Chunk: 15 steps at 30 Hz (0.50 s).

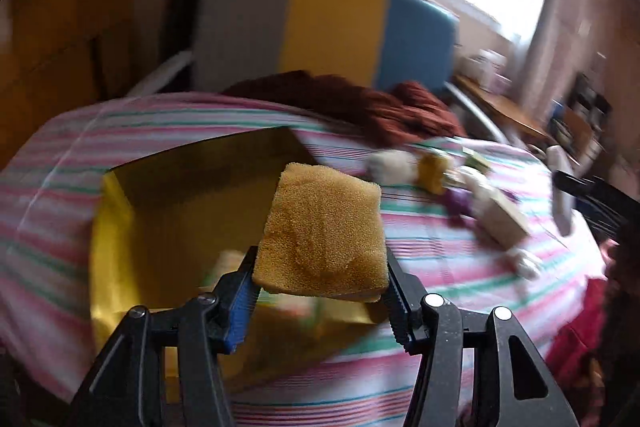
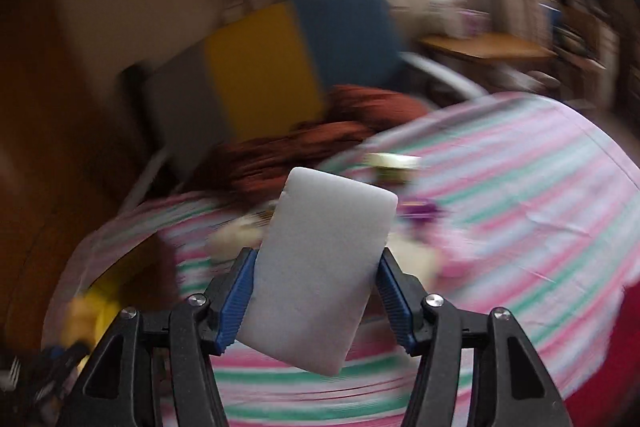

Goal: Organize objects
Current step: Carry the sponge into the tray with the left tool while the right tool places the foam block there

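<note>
My left gripper (image 1: 320, 291) is shut on a yellow-brown sponge (image 1: 324, 231) and holds it above the right edge of an open gold box (image 1: 116, 223) on the striped cloth. My right gripper (image 2: 316, 291) is shut on a white foam block (image 2: 320, 279) and holds it above the striped cloth (image 2: 520, 207). Several small objects (image 1: 460, 187) lie in a blurred row on the cloth, right of the box. The gold box shows as a yellow blur at the lower left of the right wrist view (image 2: 100, 303). The right gripper shows at the right edge of the left wrist view (image 1: 592, 195).
A dark red knitted cloth (image 1: 360, 103) lies at the far side of the table. A grey, yellow and blue chair back (image 1: 320, 27) stands behind it. A wooden desk (image 2: 488, 47) with items stands by the window. Something pale lies inside the box (image 1: 228, 263).
</note>
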Each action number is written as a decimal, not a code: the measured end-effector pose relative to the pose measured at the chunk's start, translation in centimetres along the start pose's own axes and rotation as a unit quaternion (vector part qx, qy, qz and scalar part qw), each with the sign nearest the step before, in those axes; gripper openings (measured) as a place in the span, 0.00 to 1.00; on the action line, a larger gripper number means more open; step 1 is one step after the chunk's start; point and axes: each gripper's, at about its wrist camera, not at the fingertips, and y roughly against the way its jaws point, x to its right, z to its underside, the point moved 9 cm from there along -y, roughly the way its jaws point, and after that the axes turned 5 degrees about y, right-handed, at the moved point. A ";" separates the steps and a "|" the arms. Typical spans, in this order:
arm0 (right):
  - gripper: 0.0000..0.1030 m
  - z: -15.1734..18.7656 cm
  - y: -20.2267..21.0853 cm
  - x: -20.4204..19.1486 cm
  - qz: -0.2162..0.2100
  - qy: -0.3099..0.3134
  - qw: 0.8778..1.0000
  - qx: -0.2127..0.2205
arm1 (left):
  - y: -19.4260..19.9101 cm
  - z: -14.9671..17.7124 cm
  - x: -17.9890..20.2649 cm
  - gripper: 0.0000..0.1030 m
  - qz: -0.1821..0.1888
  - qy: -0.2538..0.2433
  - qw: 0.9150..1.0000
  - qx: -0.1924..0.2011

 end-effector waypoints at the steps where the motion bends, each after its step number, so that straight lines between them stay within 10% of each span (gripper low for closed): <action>1: 0.58 0.1 -0.5 -2.1 -0.018 0.017 1.000 -0.008 | -0.2 -0.1 -1.5 0.56 -0.014 0.014 1.000 -0.001; 11: 0.64 3.7 -8.9 -21.6 -0.155 0.136 0.971 -0.121 | 0.1 -1.1 -10.2 0.62 -0.089 0.090 0.992 0.009; 15: 0.77 3.3 -10.9 -25.9 -0.161 0.164 0.966 -0.120 | 1.2 -1.2 -10.7 0.85 -0.107 0.083 0.990 0.026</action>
